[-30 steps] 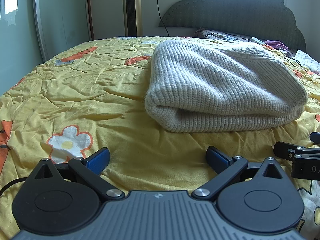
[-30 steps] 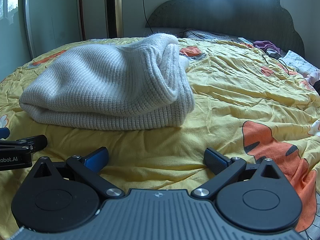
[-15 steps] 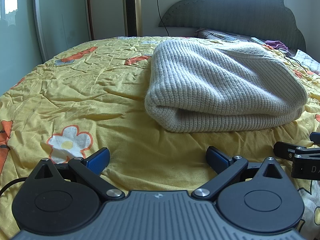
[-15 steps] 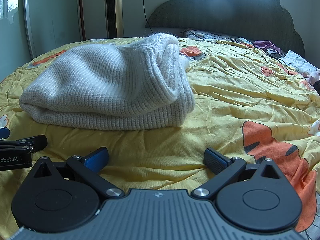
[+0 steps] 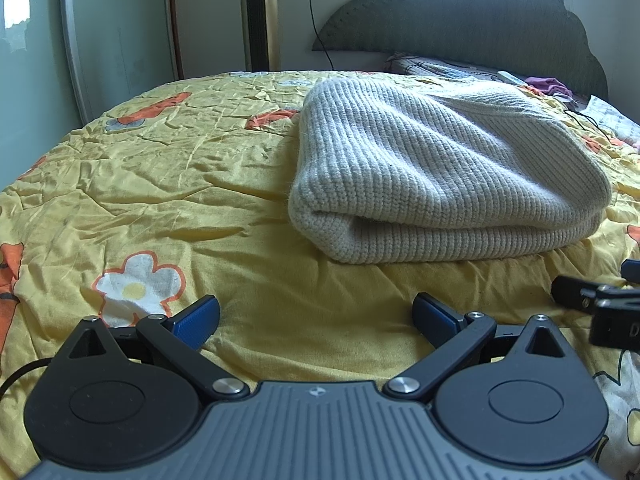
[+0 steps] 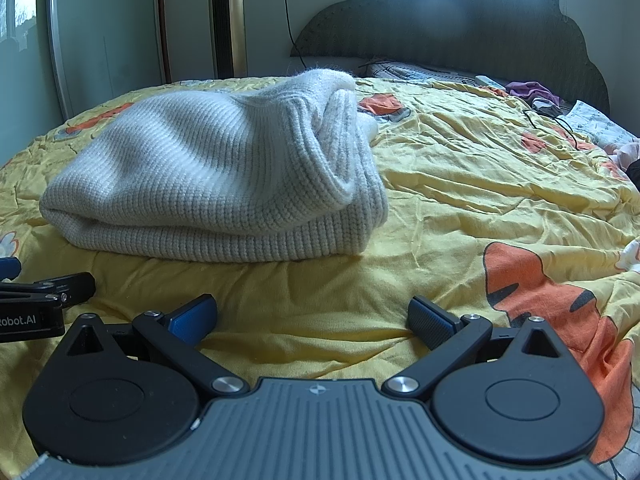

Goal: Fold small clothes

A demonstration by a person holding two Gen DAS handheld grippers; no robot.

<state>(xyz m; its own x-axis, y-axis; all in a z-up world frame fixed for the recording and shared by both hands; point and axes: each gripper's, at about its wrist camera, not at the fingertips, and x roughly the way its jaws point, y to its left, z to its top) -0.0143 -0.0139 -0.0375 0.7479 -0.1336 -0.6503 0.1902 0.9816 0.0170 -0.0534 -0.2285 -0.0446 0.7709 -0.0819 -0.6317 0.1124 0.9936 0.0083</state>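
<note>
1. The grey knitted sweater (image 5: 440,176) lies folded in a thick bundle on the yellow flowered bedcover (image 5: 180,184), in the middle of the bed.
2. The left gripper (image 5: 316,316) is low over the cover, in front of the sweater and apart from it. Its blue fingers (image 5: 198,316) are spread wide and hold nothing.
3. The right gripper (image 6: 312,316) is also in front of the sweater, not touching it. Its fingers are spread too, with only the cover between them.
4. Each gripper shows at the edge of the other's view, so they are beside each other.
5. Between the grippers and the sweater there is only wrinkled cover.
6. Behind the bed stands a dark scalloped headboard (image 6: 460,20). A tall gold tower fan (image 6: 226,20) is at the wall, with a black cable (image 6: 288,20) hanging beside it.
7. Near the headboard lie a purple cloth (image 6: 528,90) and a thin black cord (image 6: 560,124) on the cover.
</note>
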